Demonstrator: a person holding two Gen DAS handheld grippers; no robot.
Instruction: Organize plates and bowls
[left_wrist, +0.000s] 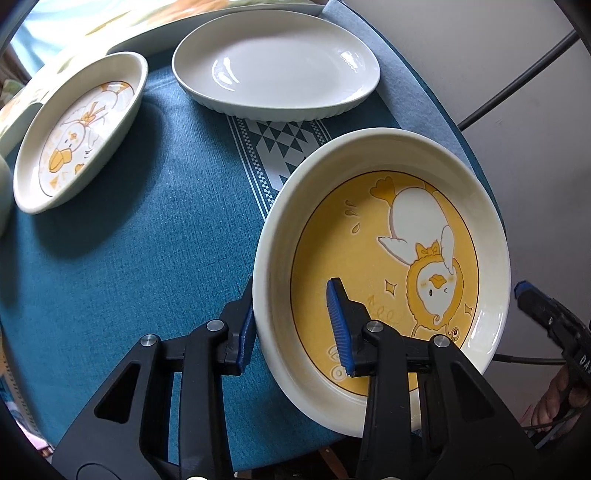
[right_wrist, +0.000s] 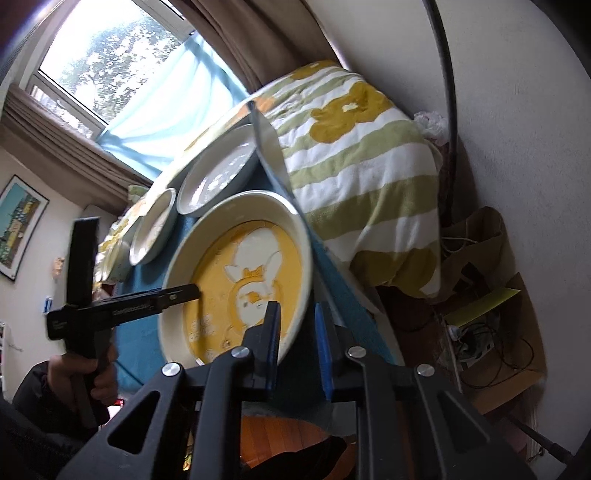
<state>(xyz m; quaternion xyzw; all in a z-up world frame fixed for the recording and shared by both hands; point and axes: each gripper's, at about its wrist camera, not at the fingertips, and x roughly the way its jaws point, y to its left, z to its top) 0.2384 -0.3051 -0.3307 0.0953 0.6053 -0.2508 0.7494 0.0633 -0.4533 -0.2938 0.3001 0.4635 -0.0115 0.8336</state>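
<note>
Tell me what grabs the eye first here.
The yellow duck plate dominates, near the table edge, with the left gripper and right gripper each clamped on its rim at opposite sides. Behind it on the blue tablecloth sit a plain white oval dish and a smaller duck dish.

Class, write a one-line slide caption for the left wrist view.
Left gripper clamps the yellow duck plate's rim on a blue tablecloth.

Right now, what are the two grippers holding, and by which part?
Both hold the yellow duck plate by its rim, one finger inside and one outside: the left gripper on one side, the right gripper on the opposite edge.
</note>
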